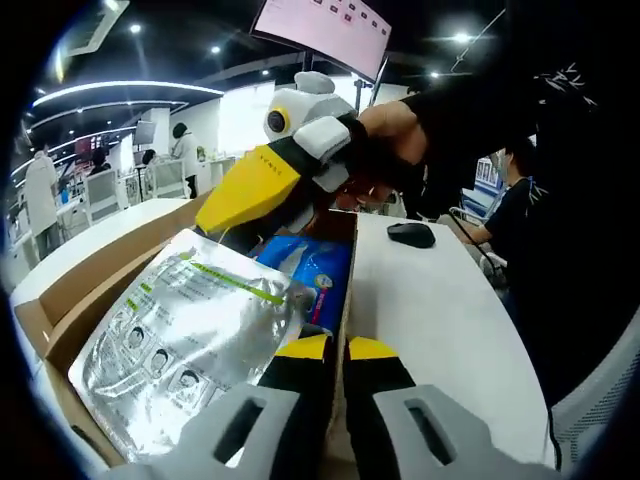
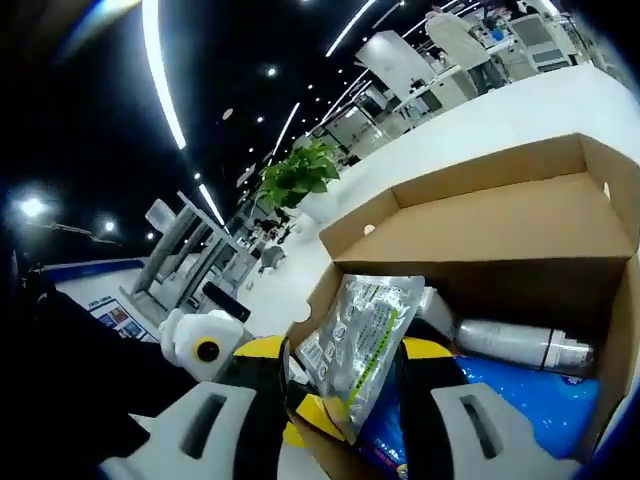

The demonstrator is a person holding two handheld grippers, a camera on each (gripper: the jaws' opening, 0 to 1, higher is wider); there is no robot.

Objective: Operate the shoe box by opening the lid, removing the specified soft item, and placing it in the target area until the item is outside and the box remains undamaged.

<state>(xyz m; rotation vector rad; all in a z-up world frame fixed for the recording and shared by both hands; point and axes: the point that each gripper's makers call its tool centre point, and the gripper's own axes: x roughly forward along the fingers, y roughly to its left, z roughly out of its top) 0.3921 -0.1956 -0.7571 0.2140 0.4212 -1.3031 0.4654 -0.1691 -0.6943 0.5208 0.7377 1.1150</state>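
Observation:
The open cardboard shoe box [image 1: 90,275] lies on a white table. A silver foil pouch [image 1: 190,330] with a green stripe rests on top of its contents, beside a blue packet [image 1: 315,265]. My left gripper [image 1: 342,348] is shut on the box's right wall. A hand holds my right gripper [image 1: 235,232], which reaches in from the far end to the pouch's top edge. In the right gripper view, the pouch [image 2: 360,330] stands tilted between the jaws of the right gripper [image 2: 350,362], which is shut on it. The box lid [image 2: 500,215] stands open behind.
A white cylinder bottle [image 2: 520,345] and the blue packet [image 2: 535,400] lie inside the box. A black mouse [image 1: 410,234] sits on the white table [image 1: 430,320] to the right. A seated person [image 1: 515,205] and other desks are behind. A potted plant [image 2: 300,170] stands on the far counter.

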